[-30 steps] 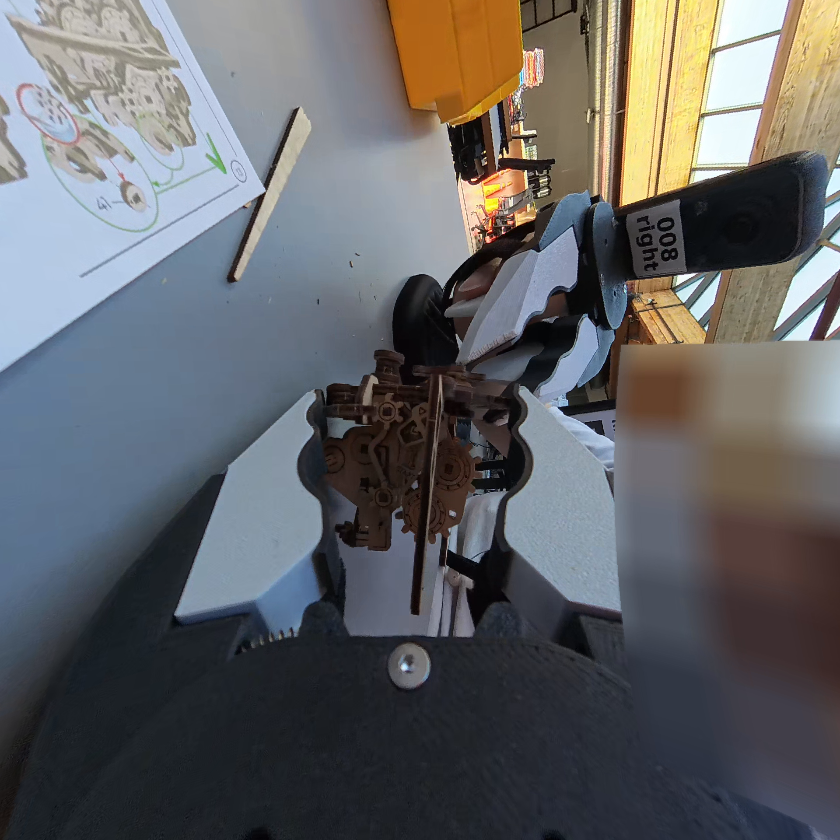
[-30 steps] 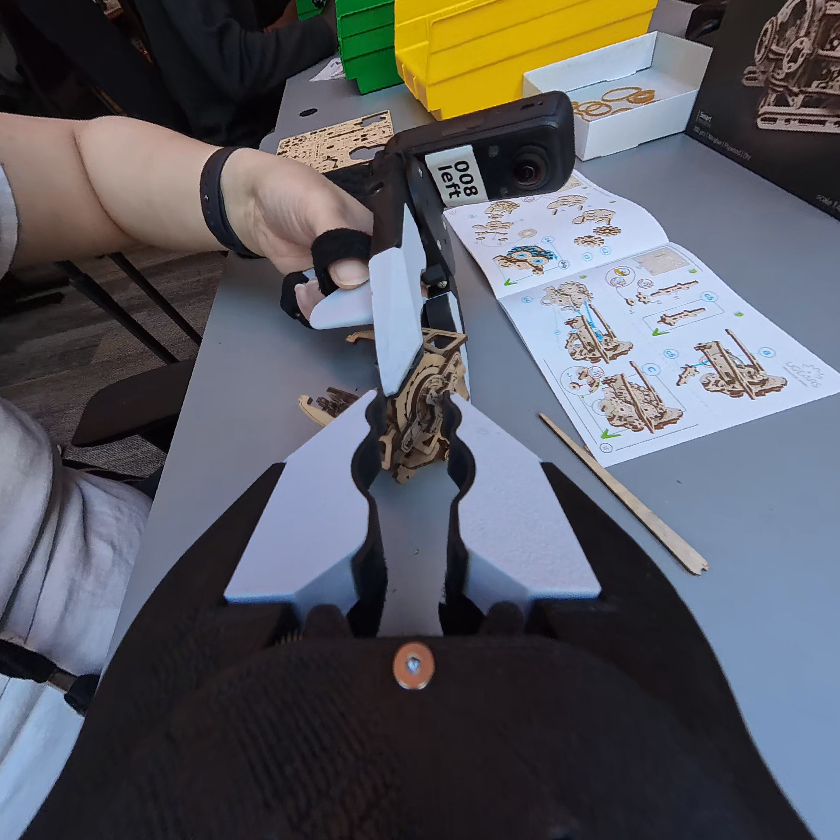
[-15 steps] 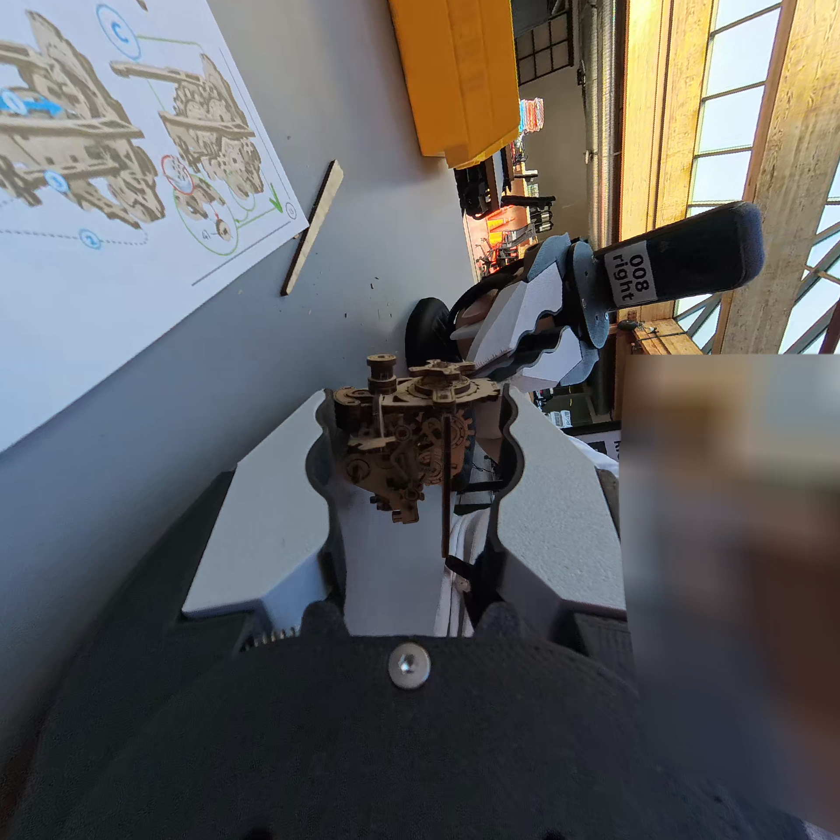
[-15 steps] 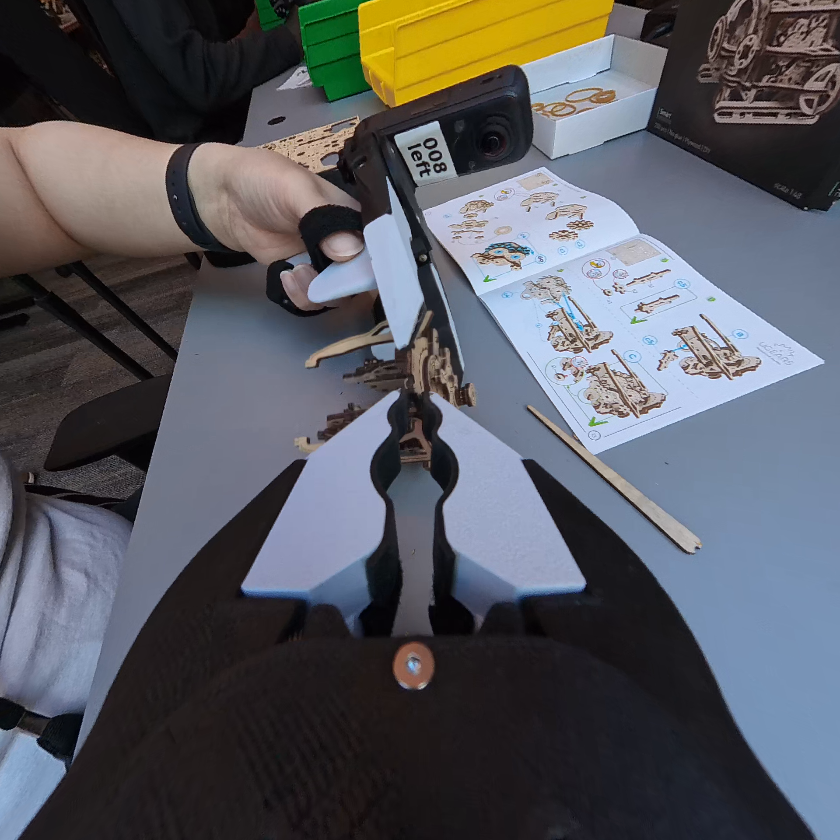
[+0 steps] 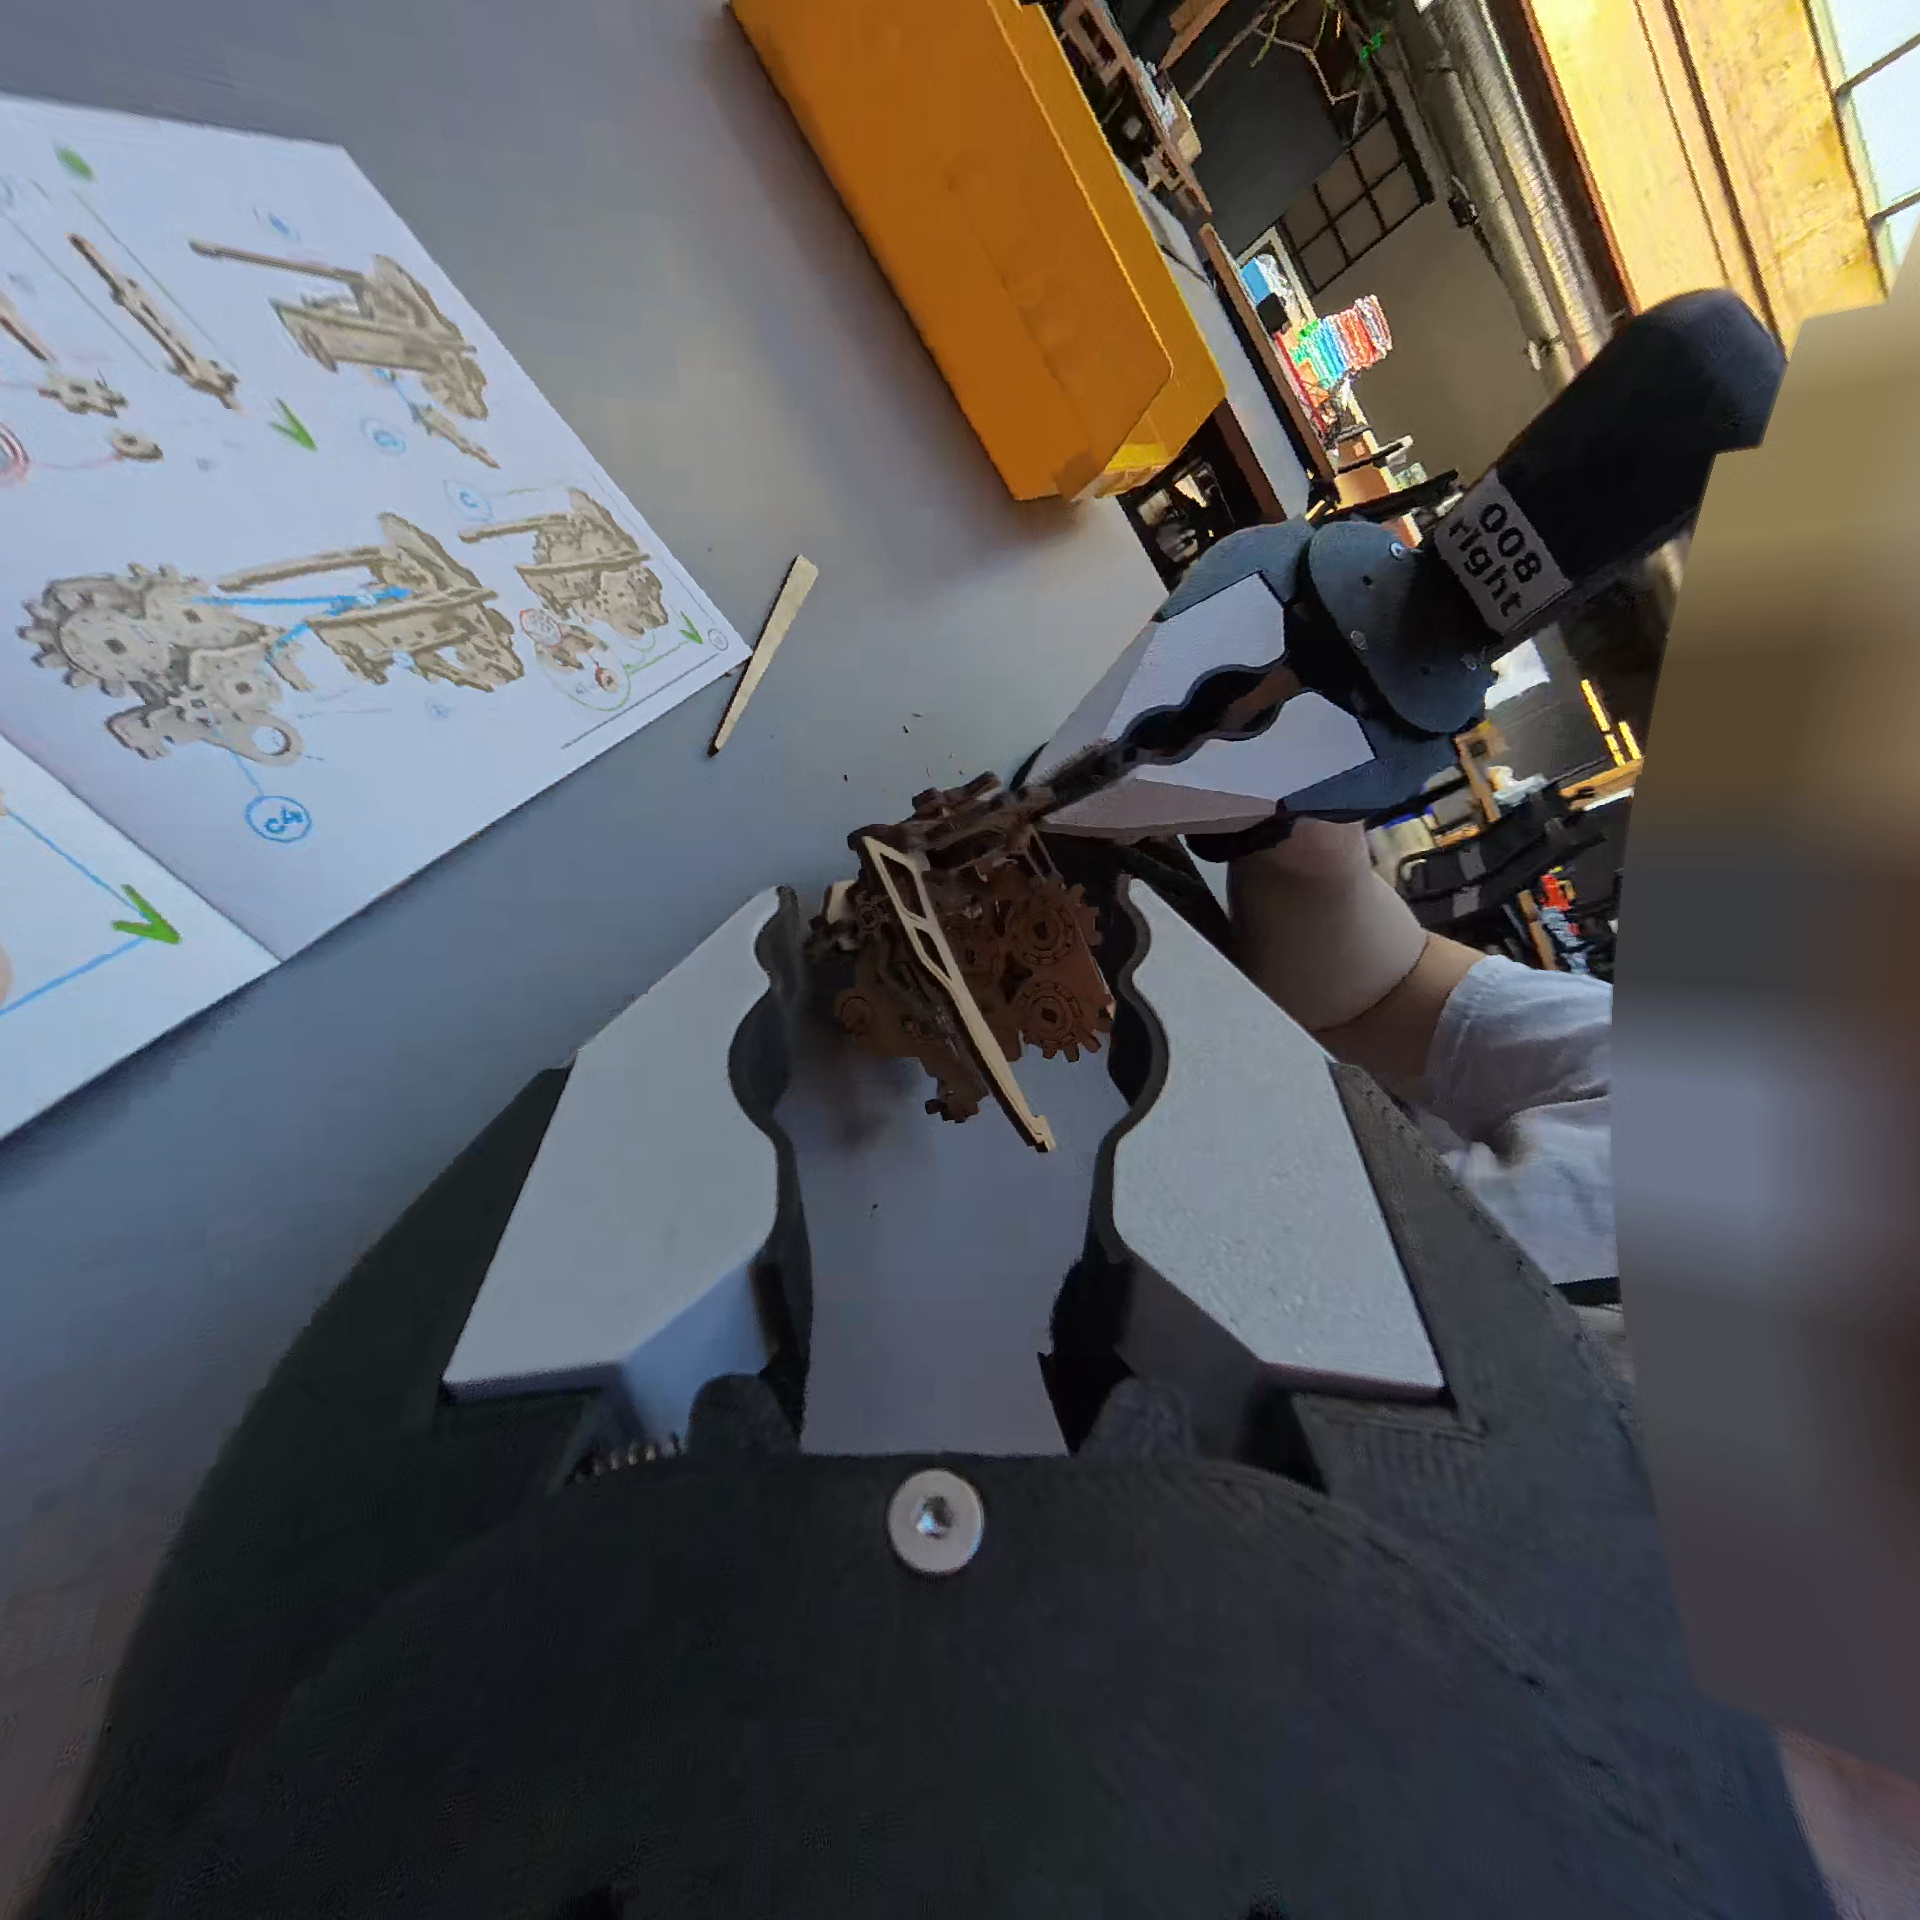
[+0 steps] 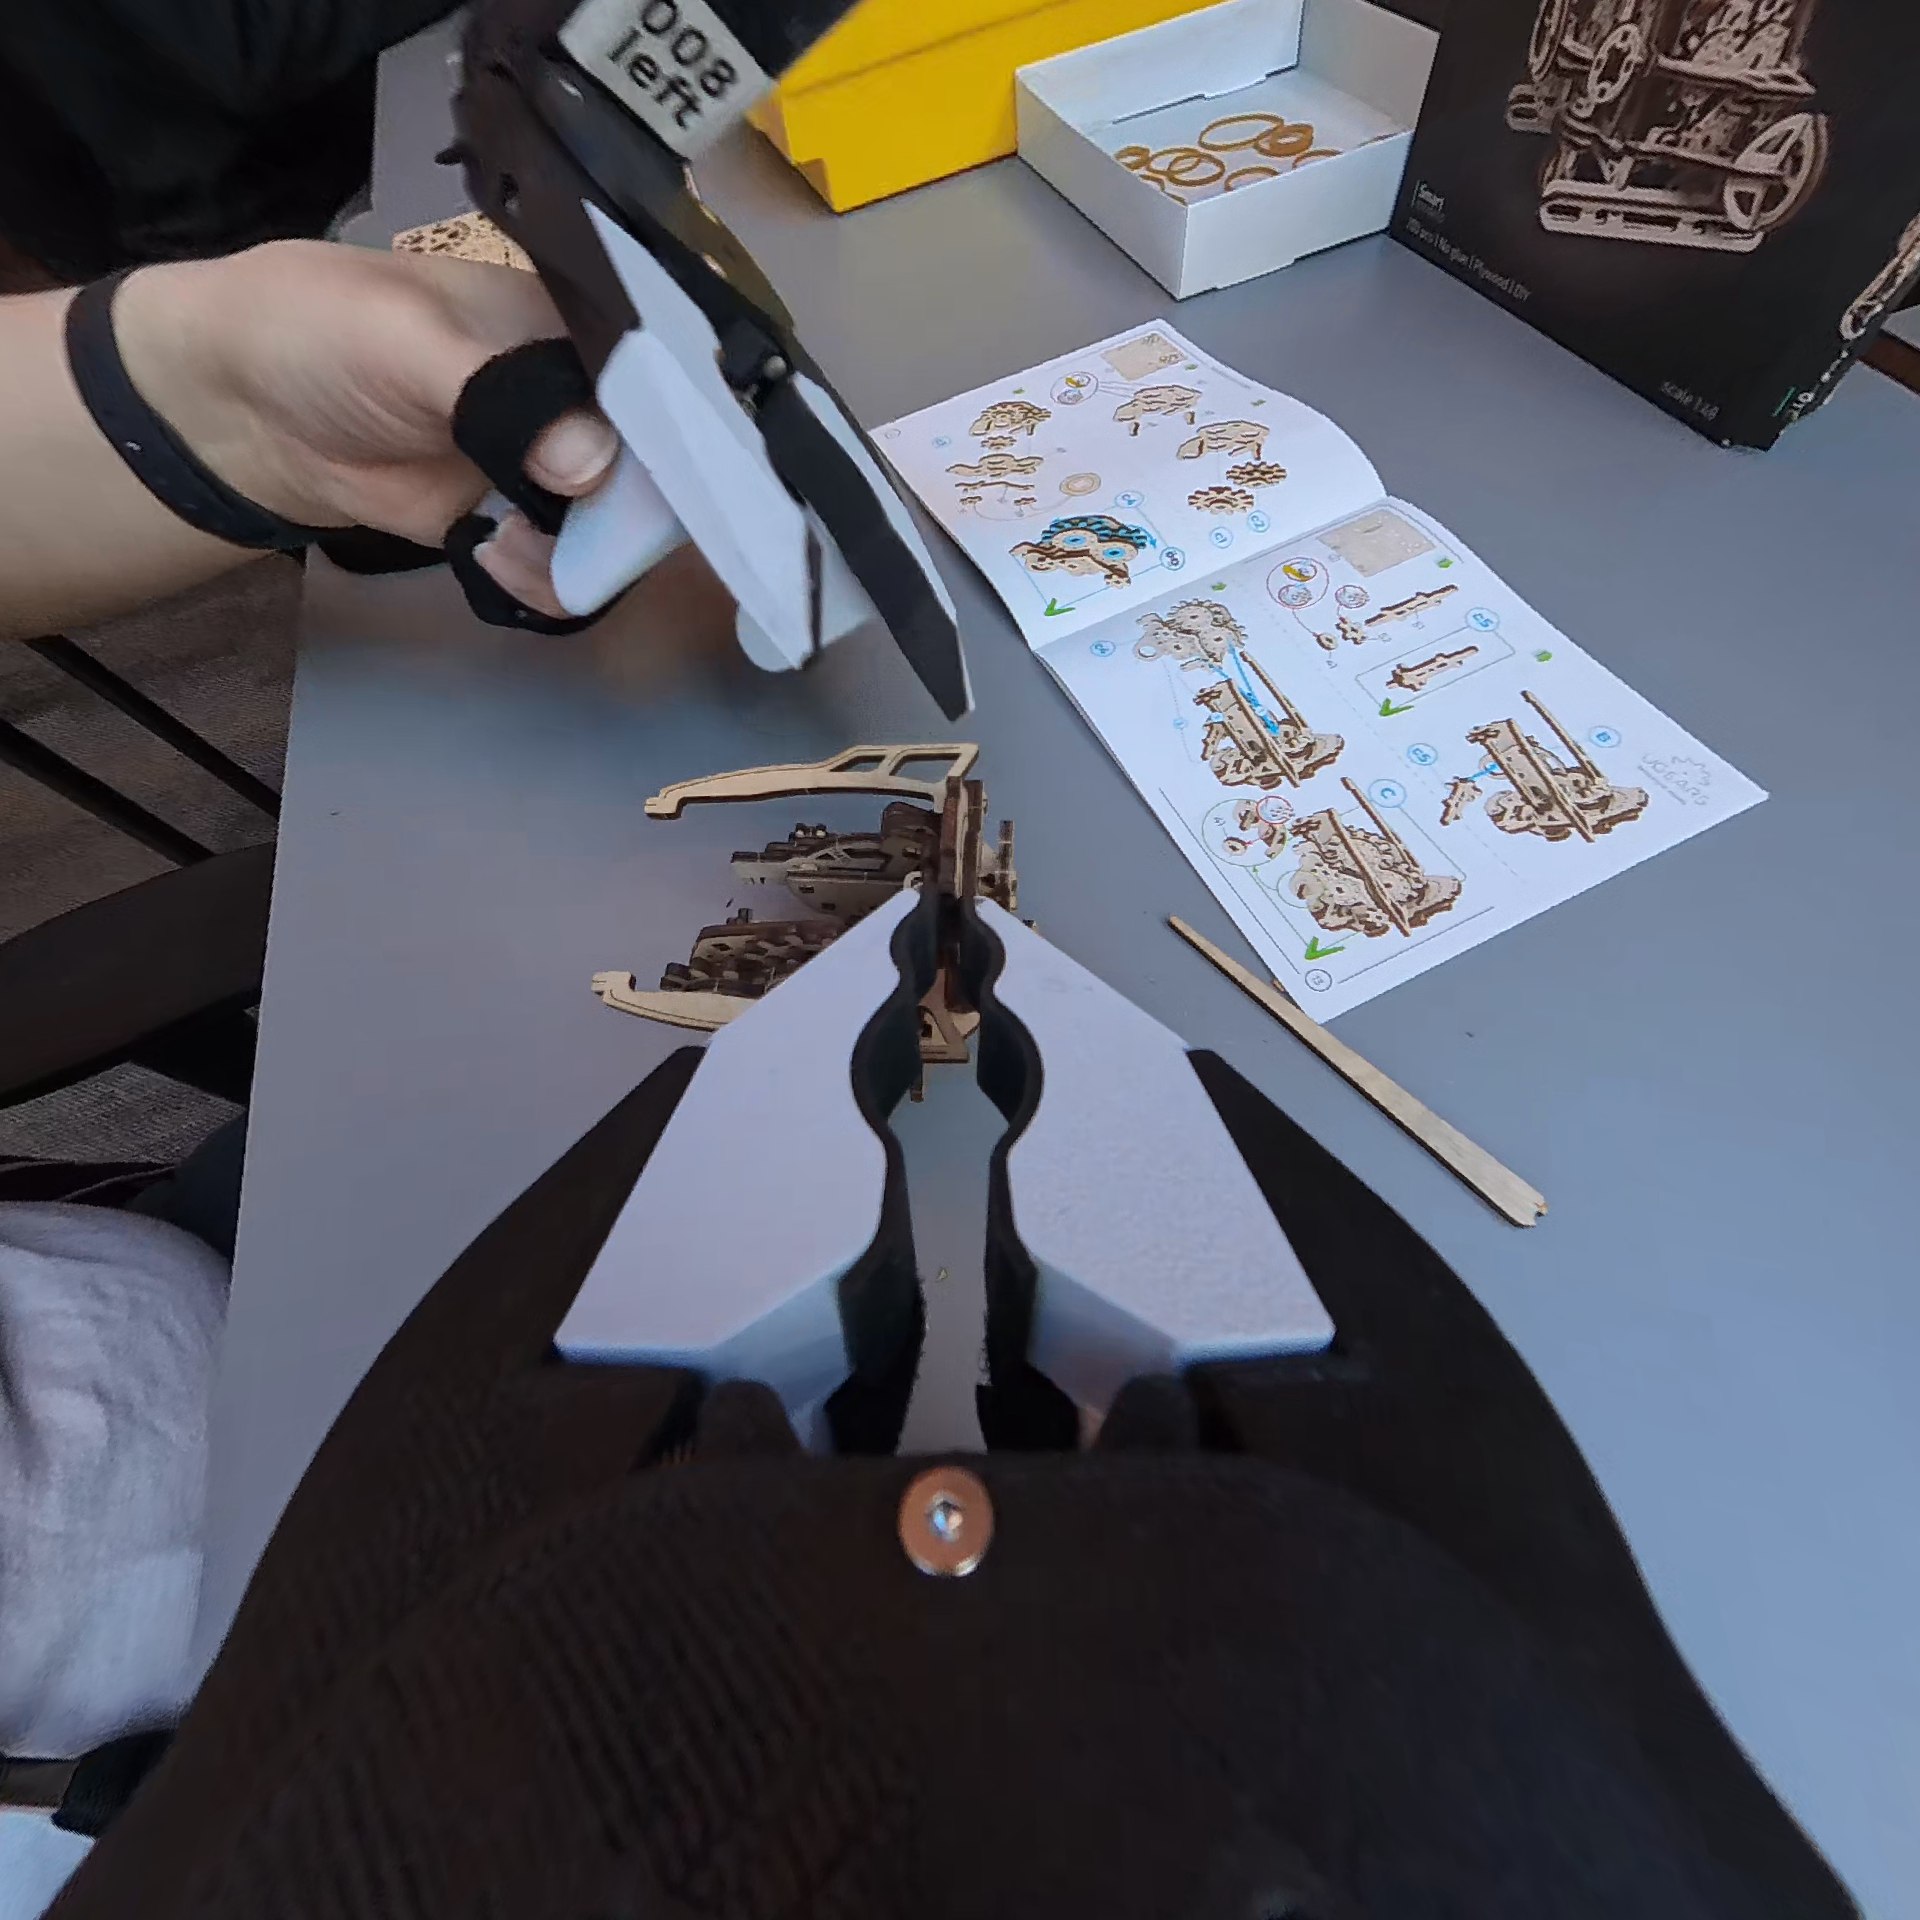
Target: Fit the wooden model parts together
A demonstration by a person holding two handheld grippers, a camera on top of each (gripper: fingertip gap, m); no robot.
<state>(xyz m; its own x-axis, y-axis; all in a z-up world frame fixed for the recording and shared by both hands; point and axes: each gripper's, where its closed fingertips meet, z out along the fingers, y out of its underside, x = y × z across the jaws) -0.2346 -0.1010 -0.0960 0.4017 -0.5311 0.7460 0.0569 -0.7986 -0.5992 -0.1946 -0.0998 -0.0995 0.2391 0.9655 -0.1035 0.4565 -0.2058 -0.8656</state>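
The right tongs (image 6: pixel 948 914) at frame centre pinch the wooden model (image 6: pixel 831 883), which lies on the grey counter (image 6: pixel 1662 1351). Above it, upper left, the left tongs (image 6: pixel 862 665) hang spread. Farther right lies a booklet (image 6: pixel 1299 665).

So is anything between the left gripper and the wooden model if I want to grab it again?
Nothing visible. The left gripper is open with the wooden model right at its fingertips. The right gripper grips the model's far end.

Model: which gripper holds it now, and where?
Right gripper, fingers pinched on an upright plate at the model's near end. Left gripper open, off it.
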